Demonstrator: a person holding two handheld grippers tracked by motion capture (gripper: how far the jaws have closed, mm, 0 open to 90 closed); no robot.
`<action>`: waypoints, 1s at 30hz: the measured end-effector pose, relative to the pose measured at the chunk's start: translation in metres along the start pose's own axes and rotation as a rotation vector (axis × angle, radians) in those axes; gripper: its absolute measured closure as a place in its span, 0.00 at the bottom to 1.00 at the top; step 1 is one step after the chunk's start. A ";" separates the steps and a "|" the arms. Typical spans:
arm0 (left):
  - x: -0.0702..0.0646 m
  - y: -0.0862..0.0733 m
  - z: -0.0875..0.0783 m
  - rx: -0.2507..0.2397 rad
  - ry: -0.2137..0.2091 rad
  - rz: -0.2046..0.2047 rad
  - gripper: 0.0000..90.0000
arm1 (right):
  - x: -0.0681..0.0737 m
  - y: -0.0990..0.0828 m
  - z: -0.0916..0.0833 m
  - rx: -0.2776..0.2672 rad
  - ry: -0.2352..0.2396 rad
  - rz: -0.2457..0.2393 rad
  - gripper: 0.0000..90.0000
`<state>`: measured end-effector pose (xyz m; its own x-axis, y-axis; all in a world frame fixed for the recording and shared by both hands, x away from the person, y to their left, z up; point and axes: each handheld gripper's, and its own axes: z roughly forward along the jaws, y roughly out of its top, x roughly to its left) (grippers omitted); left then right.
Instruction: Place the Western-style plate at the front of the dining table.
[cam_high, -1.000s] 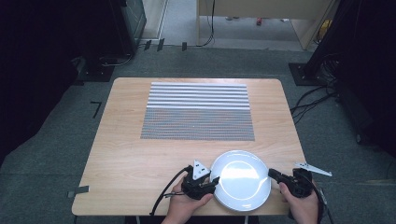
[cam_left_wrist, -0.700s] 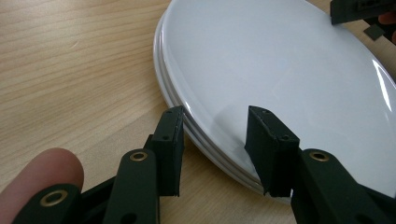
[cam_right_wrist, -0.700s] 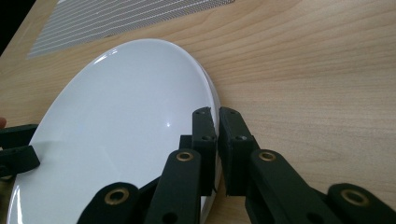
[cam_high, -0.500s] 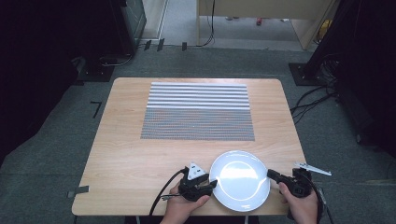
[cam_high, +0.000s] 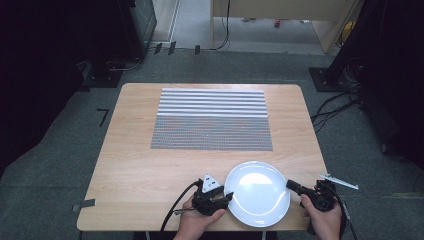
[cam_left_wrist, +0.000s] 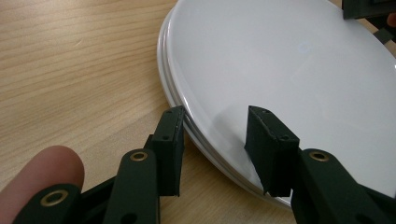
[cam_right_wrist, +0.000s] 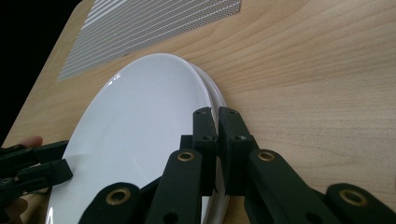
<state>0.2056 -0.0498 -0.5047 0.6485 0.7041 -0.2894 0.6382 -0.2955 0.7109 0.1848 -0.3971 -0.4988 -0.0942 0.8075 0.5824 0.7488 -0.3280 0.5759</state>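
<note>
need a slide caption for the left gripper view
Left gripper straddling the rim of stacked white plates on a wooden table, one jaw outside the rim and one over the top plate.

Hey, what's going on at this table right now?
A person holds a gripper in each hand at a stack of white plates near the table's front edge. The left gripper has its fingers straddling the plate rim, not pressing. The right gripper is shut at the opposite rim. A striped mat lies beyond.
</note>
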 end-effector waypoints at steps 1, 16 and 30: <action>0.000 0.000 0.000 0.000 0.000 0.000 0.64 | 0.000 0.000 0.001 0.001 -0.001 0.002 0.95; 0.000 0.000 0.002 -0.011 0.011 -0.017 0.63 | -0.006 0.002 0.002 -0.007 0.060 0.104 0.97; -0.003 0.000 0.002 -0.012 0.039 -0.013 0.62 | 0.001 -0.001 0.010 -0.029 0.004 0.053 0.96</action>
<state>0.2046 -0.0538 -0.5051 0.6232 0.7328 -0.2733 0.6413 -0.2788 0.7148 0.1910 -0.3913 -0.5049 -0.0580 0.7866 0.6147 0.7332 -0.3843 0.5610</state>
